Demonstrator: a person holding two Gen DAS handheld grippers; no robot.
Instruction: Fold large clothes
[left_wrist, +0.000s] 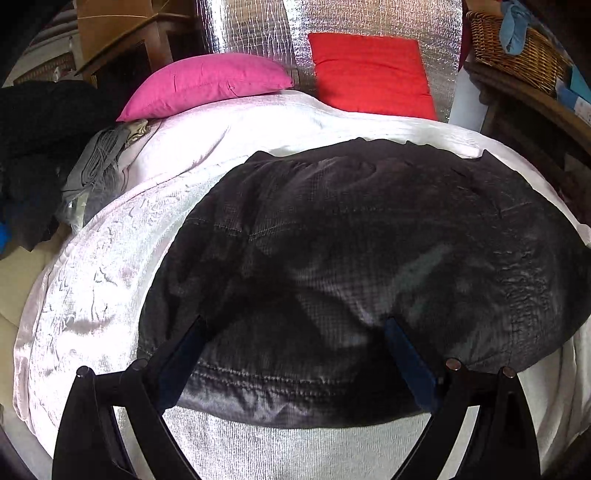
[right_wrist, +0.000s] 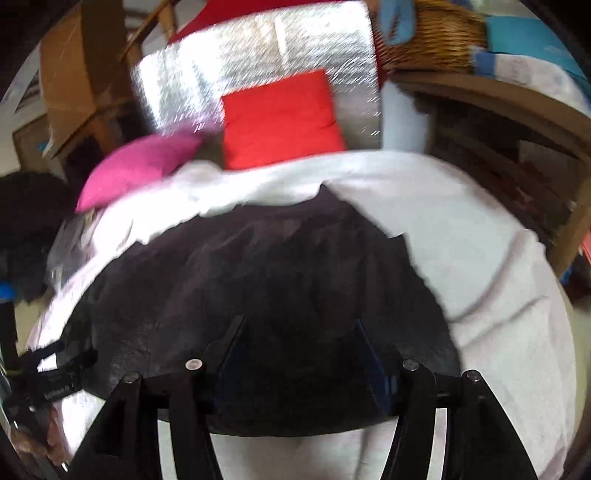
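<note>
A large dark grey-black garment (left_wrist: 369, 258) lies spread on a white bedcover (left_wrist: 110, 277). Its stitched hem faces me near the bed's front edge. My left gripper (left_wrist: 295, 321) is open, its fingers wide apart just above the garment's near hem. In the right wrist view the same garment (right_wrist: 277, 277) lies below my right gripper (right_wrist: 299, 325), which is open over the garment's near part. This view is blurred. The left gripper (right_wrist: 48, 373) shows at its far left edge.
A pink pillow (left_wrist: 207, 85) and a red cushion (left_wrist: 369, 74) lie at the bed's head against silver foil sheeting (left_wrist: 251, 33). Grey folded cloth (left_wrist: 96, 166) and dark clothes (left_wrist: 40, 140) sit left. A wicker basket (left_wrist: 517, 48) stands on wooden furniture right.
</note>
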